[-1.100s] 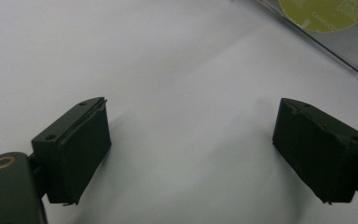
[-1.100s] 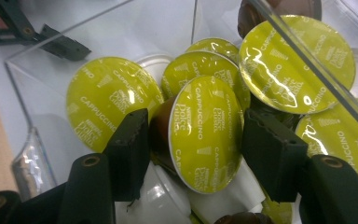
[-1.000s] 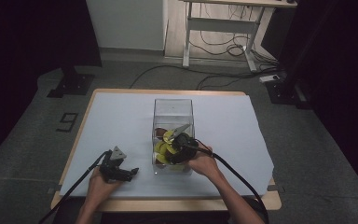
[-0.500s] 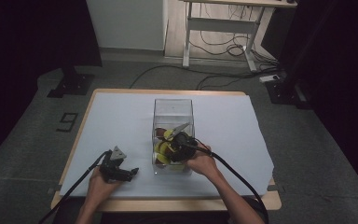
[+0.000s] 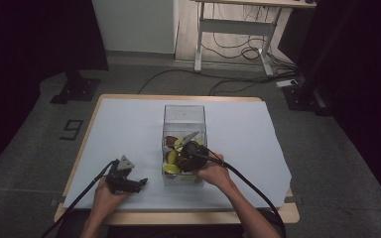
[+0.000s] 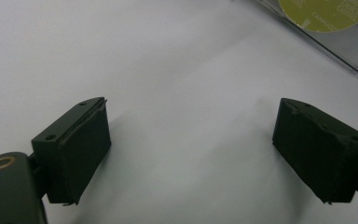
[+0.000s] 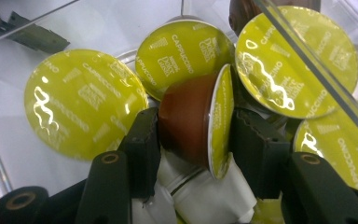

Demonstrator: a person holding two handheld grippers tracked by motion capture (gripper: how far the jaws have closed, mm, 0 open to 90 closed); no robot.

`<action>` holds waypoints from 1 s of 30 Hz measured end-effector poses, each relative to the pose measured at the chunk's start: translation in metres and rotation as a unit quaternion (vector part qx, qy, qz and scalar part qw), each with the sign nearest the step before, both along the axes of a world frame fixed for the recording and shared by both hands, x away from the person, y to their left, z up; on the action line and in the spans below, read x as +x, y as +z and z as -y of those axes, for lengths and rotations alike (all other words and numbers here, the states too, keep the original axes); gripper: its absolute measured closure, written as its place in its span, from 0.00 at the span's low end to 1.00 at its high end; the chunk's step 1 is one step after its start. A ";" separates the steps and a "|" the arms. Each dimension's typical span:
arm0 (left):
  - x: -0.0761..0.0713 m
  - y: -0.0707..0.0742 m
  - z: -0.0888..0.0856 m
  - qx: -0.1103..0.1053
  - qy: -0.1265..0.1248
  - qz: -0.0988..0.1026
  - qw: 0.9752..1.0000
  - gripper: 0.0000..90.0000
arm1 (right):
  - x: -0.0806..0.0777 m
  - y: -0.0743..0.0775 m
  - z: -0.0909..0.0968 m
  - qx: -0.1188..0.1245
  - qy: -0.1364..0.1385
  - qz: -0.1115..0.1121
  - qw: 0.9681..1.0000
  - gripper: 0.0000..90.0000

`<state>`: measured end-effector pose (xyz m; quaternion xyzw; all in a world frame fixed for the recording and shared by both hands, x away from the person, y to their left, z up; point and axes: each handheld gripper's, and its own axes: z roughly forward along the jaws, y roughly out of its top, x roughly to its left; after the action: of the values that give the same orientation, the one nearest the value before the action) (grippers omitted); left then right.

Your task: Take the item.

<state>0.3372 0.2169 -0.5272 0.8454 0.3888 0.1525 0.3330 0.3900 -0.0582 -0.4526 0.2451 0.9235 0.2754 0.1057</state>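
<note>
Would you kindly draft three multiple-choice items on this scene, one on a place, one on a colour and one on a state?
1. Where is the right gripper?
A. Reaching into the clear box
B. Resting on the floor
C. On the far edge of the table

2. What colour are the foil lids of the coffee capsules in the clear box?
A. Red
B. Yellow-green
C. Blue

3. How does the left gripper stand?
A. Shut on a capsule
B. Shut on a cable
C. Open, with nothing between its jaws

Answers:
1. A: the high view shows it inside the box, among the capsules.
2. B: the right gripper view shows yellow-green lids printed "Cappuccino", such as the lid at the left.
3. C: the left gripper view shows the jaws wide apart over the white table cover.
</note>
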 end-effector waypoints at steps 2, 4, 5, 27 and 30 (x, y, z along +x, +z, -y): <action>0.000 0.000 0.000 0.000 0.000 0.000 1.000 0.12 | 0.000 0.000 -0.002 -0.004 0.000 0.002 1.000 0.57; 0.000 0.000 0.000 0.000 0.000 0.000 1.000 0.12 | 0.001 0.000 -0.003 -0.007 0.001 0.003 1.000 0.57; 0.000 0.000 0.000 0.000 0.000 0.000 1.000 0.12 | 0.001 0.000 -0.003 -0.009 0.003 0.005 1.000 0.57; 0.000 0.000 0.000 0.000 0.000 0.000 1.000 0.12 | -0.007 0.013 0.008 0.034 0.014 0.009 0.999 0.62; 0.000 0.000 0.000 0.000 0.000 0.000 1.000 0.12 | -0.007 0.016 0.011 0.041 0.016 0.008 0.999 0.62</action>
<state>0.3371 0.2169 -0.5272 0.8453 0.3888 0.1529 0.3330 0.3826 -0.0692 -0.4365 0.2324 0.9142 0.3170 0.0986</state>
